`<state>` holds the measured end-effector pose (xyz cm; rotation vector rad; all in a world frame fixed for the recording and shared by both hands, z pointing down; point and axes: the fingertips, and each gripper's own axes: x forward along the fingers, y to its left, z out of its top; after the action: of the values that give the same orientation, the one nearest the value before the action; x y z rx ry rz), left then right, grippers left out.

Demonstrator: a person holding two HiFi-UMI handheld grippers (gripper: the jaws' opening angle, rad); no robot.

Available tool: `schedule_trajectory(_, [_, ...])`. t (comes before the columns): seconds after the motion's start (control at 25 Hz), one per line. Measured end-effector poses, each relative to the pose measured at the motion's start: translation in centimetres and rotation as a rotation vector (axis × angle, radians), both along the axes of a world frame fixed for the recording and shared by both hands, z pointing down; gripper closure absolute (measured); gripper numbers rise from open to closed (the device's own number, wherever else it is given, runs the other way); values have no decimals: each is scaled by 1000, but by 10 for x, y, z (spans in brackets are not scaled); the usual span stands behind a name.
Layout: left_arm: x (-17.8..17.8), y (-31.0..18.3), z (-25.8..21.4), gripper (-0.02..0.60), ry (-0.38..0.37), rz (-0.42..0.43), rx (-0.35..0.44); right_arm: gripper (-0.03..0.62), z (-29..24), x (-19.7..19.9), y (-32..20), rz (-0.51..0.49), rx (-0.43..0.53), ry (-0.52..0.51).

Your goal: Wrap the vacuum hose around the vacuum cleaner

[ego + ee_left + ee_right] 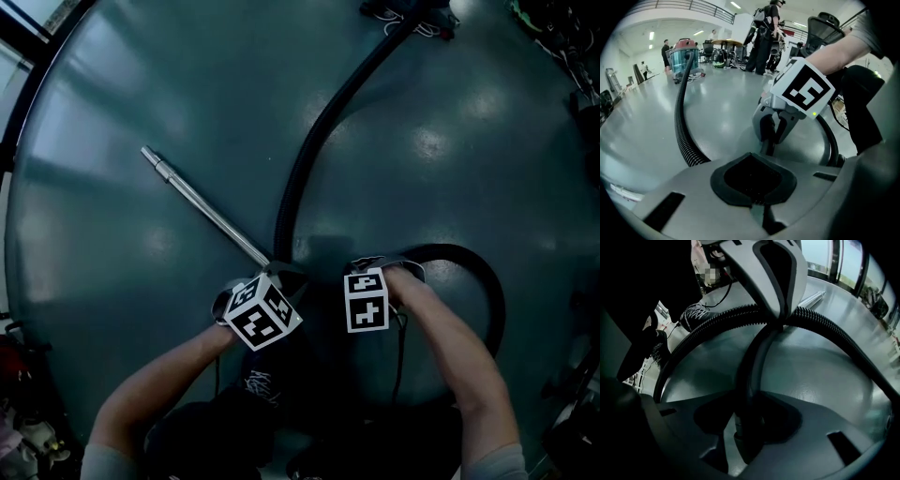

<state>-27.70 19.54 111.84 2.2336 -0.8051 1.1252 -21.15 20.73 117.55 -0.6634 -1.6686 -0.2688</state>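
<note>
We see a dark, glossy floor (pixel 141 94) under everything. Far across it stands the vacuum cleaner (pixel 686 55), upright, with a red lid over a see-through drum; we cannot tell what the drum holds. The black ribbed vacuum hose (pixel 305 159) lies stretched out from the cleaner over the floor towards us, not wound round it; near our feet it bends into a loop on the right. A metal wand (pixel 202 206) lies flat on the floor, slanting away to the left from the hose's near end. The right gripper (pixel 772 140) points steeply down, its jaws clamped on the smooth curved tube at the hose's end. The left gripper (pixel 779 315) is just beside it, jaws together with nothing visible between them.
</note>
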Motion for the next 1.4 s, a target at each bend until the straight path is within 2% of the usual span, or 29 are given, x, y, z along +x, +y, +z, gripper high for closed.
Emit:
schedule_trajectory(0.16, [24, 13, -3, 575, -18, 163, 42, 424, -15, 14, -7, -9, 50, -13])
schedule_trajectory(0.32, [34, 19, 1, 574, -57, 216, 6, 424, -26, 33, -14, 11, 106, -12])
schedule_trajectory(0.56, [33, 10, -2, 573, -114, 210, -17, 425, -44, 83, -30, 77, 173, 12])
schedule_trajectory(0.8, [4, -10, 1, 574, -209, 143, 7, 425, -64, 132, -37, 200, 215, 23])
schedule_trajectory(0.92, [-1, -22, 2, 574, -197, 105, 0, 425, -74, 167, -34, 264, 231, 49])
schedule_trajectory(1.0, [-1, -31, 4, 575, -196, 97, 5, 425, -80, 187, -30, 319, 233, 60])
schedule_trajectory(1.24, [-12, -66, 15, 575, -277, 62, 19, 427, -112, 242, -16, 514, 233, 45])
schedule_trajectory(1.4, [-4, -69, -4, 575, -257, 51, 2, 431, -148, 266, -4, 673, 212, 18])
